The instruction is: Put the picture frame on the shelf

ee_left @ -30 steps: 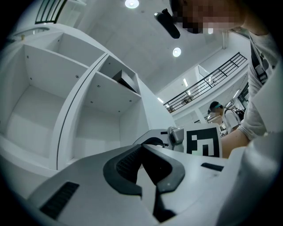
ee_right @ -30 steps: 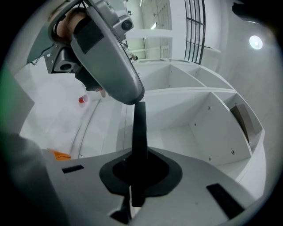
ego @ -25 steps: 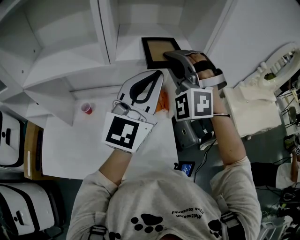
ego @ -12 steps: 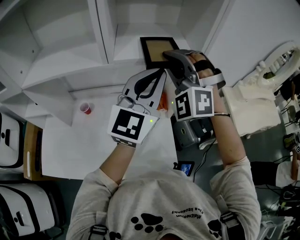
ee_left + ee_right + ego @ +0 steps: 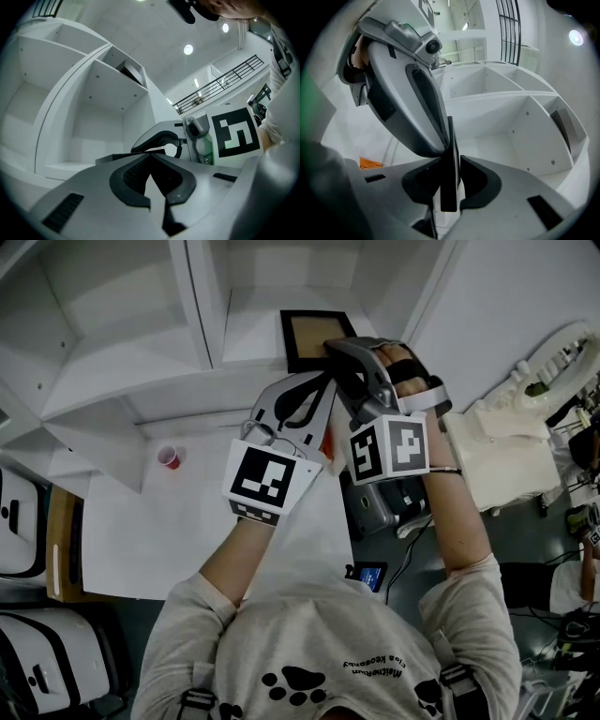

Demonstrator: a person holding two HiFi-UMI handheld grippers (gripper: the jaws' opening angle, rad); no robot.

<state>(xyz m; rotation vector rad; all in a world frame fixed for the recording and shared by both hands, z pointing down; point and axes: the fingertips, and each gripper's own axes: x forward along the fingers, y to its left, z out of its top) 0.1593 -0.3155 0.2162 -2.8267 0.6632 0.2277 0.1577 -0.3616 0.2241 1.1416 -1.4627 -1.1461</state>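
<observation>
The picture frame, black with a tan panel, stands in a compartment of the white shelf. My right gripper is at its lower right edge. In the right gripper view the frame's edge stands between the right gripper's jaws, which have just been opening; a thin gap shows beside one pad. My left gripper is shut, and its tip lies against the frame's left face, with the left gripper seen large there. In the left gripper view the left gripper's tips meet beside the dark frame.
A small red cup stands on the white table below the shelf. Something orange lies under the grippers. A cream-coloured machine is at the right. Shelf dividers flank the frame's compartment.
My left gripper has moved up and to the right, up to the frame. The right hand and the frame have stayed where they were.
</observation>
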